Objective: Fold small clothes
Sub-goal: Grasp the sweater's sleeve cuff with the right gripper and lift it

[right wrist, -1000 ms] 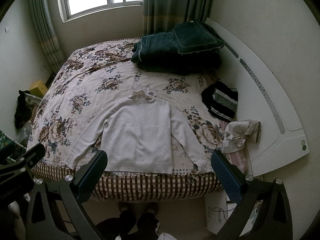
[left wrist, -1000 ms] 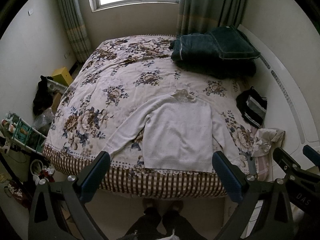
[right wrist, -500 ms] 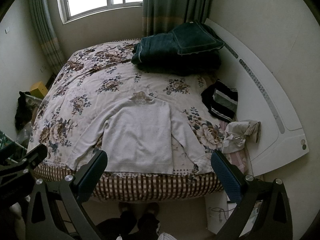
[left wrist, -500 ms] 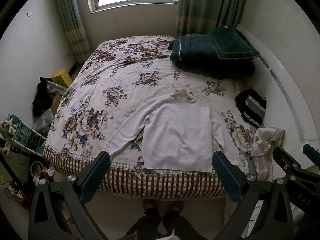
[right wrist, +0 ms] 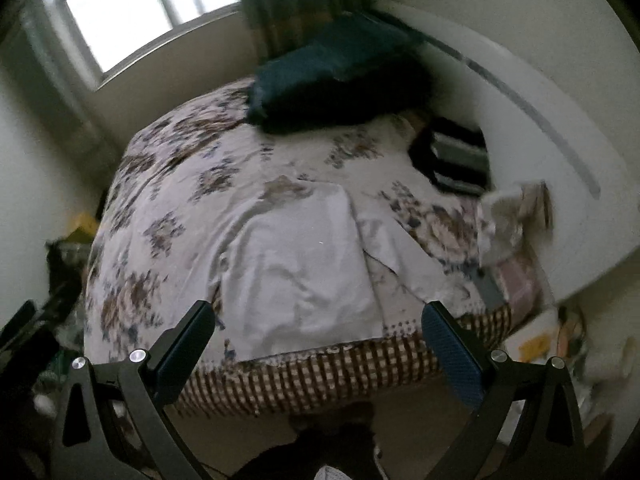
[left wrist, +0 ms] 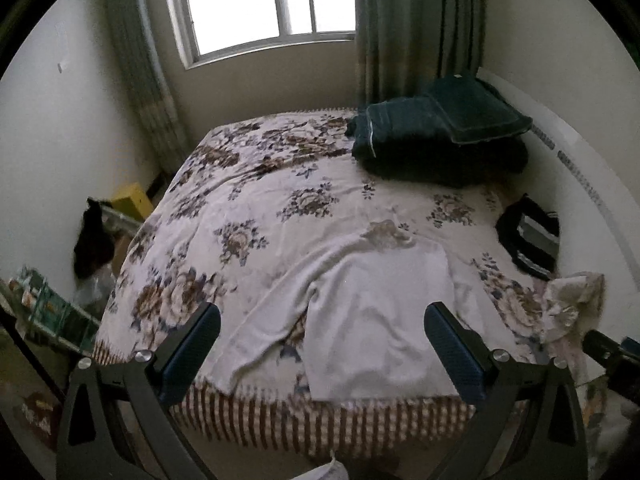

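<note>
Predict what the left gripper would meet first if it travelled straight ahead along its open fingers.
Probably the white sweater spread flat on the floral bedspread: the left gripper frames its lower body, with nothing in between. Depth is uncertain in a fisheye view.

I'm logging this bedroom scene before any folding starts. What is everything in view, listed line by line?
sweater: 1, white, flat at the bed's near edge
bed: 1, floral cover
bedding pile: 1, dark green, far right corner
striped garment: 1, black and grey, right edge
crumpled cloth: 1, pale, right near corner
box: 1, yellow, floor left
window: 1, far wall
left gripper: 1, open
right gripper: 1, open
</note>
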Tool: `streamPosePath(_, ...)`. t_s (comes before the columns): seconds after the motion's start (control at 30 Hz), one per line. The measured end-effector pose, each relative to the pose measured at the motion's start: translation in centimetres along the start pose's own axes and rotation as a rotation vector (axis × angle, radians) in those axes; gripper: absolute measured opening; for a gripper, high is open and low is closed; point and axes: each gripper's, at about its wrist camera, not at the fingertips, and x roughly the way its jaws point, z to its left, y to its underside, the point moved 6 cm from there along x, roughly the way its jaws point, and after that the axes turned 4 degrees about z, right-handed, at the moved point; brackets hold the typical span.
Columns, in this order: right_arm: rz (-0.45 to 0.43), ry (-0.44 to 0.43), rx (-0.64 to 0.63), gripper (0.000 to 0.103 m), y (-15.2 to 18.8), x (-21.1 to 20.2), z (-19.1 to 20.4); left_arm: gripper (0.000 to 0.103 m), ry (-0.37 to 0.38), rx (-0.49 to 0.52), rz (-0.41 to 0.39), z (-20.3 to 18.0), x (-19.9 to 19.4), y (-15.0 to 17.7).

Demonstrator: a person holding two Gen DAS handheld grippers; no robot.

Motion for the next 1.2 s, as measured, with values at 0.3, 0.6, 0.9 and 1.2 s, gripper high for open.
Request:
streamPosePath(0.3,0.095,0.126,0.324,0.103,1.8,16.6,-15.0,0.103,-0.032,0.068,0.177,-6.7,16.8,4.6)
streamPosePath(0.6,0.308,0.174,0.596,0.103,6.8,37.2,-29.6,0.103,-0.089,0.132,0.363,-12.4,31.7,9.5)
streamPosePath(0.9,0.378,0.193,0.941,0.102,13.4,48.8,-39.4,0.103,-0.122,0.165,0.421,-15.3,43.0,12.2)
streamPosePath(1.2,0.340,0.093,1.164,0.074,15.9,56.0,-42.8,0.103,-0.118,0.155,0.481,-15.7,49.1,13.6)
